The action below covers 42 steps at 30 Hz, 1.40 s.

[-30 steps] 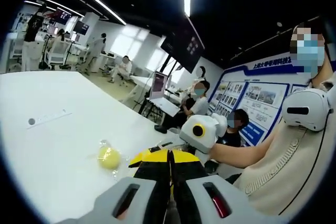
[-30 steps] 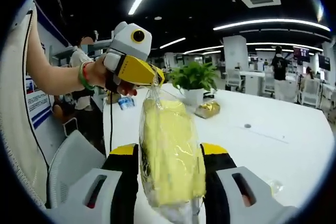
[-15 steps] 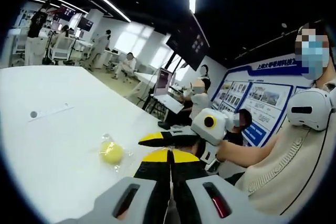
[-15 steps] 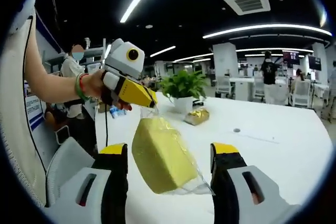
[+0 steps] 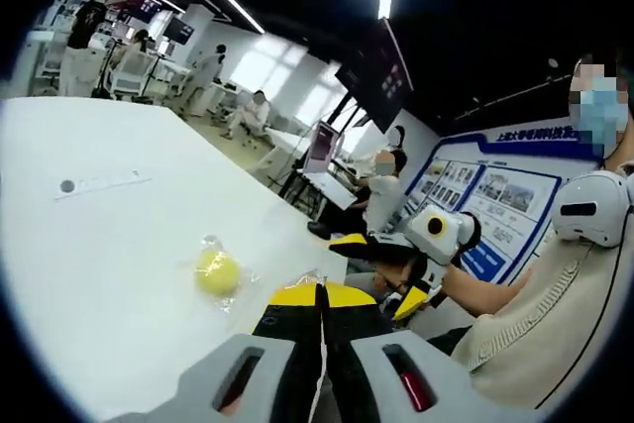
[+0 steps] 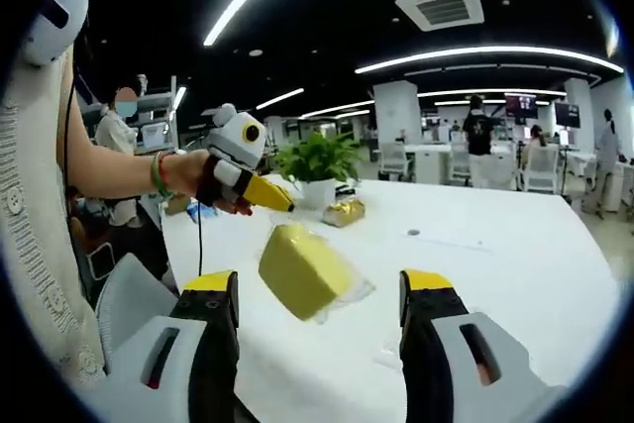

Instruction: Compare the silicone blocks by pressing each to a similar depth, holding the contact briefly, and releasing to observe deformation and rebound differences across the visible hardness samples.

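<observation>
Two tongs are in use over a long white counter (image 6: 515,274). In the right gripper view, the right tongs (image 6: 320,299) stand with their yellow-tipped jaws wide apart and nothing between them. Just beyond and between those jaws, a yellow silicone block (image 6: 300,269) in a clear plastic bag (image 6: 347,292) is tilted, one corner pointing down toward the counter; whether it touches the surface cannot be told. The left tongs (image 6: 280,205), held in a hand (image 6: 203,177) with a green wristband (image 6: 159,174), show at the left of that view with their yellow jaws together; their tip lies just above the bagged block, and whether it pinches the top of the bag is not clear.

In the left gripper view, the left tongs (image 5: 320,296) show their own jaws closed tight against each other. A small yellow ball (image 5: 216,271) in a clear wrapper lies on the counter (image 5: 99,264) near its edge, just beyond the jaw tips. The right tongs (image 5: 381,279) come in from the right, jaws spread.

Farther along the counter, in the right gripper view, a potted plant (image 6: 318,163) stands beside a gold-wrapped packet (image 6: 343,212).
</observation>
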Tool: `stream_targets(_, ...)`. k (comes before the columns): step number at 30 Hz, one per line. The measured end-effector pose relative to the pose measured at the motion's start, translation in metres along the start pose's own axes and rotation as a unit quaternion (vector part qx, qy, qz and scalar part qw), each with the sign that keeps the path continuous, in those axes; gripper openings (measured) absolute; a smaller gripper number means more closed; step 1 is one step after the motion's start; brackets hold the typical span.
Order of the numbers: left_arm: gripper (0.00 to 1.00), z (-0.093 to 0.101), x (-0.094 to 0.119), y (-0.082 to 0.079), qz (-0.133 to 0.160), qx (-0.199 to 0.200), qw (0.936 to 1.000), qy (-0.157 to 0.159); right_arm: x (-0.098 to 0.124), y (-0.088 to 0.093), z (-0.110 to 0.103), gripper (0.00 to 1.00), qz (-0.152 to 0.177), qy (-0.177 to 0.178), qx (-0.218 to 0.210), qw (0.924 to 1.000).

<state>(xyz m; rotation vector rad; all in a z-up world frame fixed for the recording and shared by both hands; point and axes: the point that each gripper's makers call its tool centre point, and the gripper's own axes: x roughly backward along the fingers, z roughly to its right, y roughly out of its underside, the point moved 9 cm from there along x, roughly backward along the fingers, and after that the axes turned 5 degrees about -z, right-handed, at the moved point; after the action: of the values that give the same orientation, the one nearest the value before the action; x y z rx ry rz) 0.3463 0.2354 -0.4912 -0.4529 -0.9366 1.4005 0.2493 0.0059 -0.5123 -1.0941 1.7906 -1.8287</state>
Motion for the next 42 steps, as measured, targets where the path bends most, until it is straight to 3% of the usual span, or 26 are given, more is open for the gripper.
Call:
stream_targets(5, 0.00, -0.016, -0.007, 0.005, 0.000, 0.017, 0.9998, -0.011, 0.022, 0.017, 0.002, 0.63, -0.013, 0.030, -0.024, 0.9992)
stream_targets(12, 0.00, -0.047, -0.022, 0.018, 0.005, 0.060, 0.9975, -0.038, 0.035, 0.040, 0.002, 0.67, -0.035, 0.064, -0.061, 0.9954)
stream_targets(20, 0.00, -0.081, -0.037, 0.035, 0.002, 0.109, 0.9930, -0.047, 0.037, 0.047, 0.003, 0.67, -0.046, 0.080, -0.075, 0.9928)
stream_targets(22, 0.00, -0.089, -0.035, 0.030, 0.035, 0.138, 0.9889, -0.042, 0.040, 0.047, 0.008, 0.67, -0.050, 0.086, -0.082, 0.9917)
stream_targets(27, 0.00, -0.125, -0.024, 0.024, 0.050, 0.141, 0.9840, -0.097, 0.044, 0.051, 0.018, 0.66, -0.061, 0.099, -0.083, 0.9897)
stream_targets(31, 0.00, -0.152, -0.020, 0.027, 0.067, 0.187, 0.9742, -0.108, 0.047, 0.057, 0.027, 0.66, -0.068, 0.108, -0.091, 0.9876)
stream_targets(34, 0.00, -0.170, -0.018, 0.035, 0.061, 0.199, 0.9685, -0.137, 0.046, 0.060, 0.032, 0.66, -0.075, 0.110, -0.097, 0.9863)
stream_targets(38, 0.00, -0.189, -0.017, 0.048, 0.059, 0.230, 0.9591, -0.154, 0.044, 0.063, 0.036, 0.66, -0.085, 0.106, -0.099, 0.9857)
stream_targets(42, 0.00, -0.199, -0.019, 0.057, 0.045, 0.237, 0.9551, -0.172, 0.041, 0.067, 0.037, 0.65, -0.092, 0.106, -0.104, 0.9847)
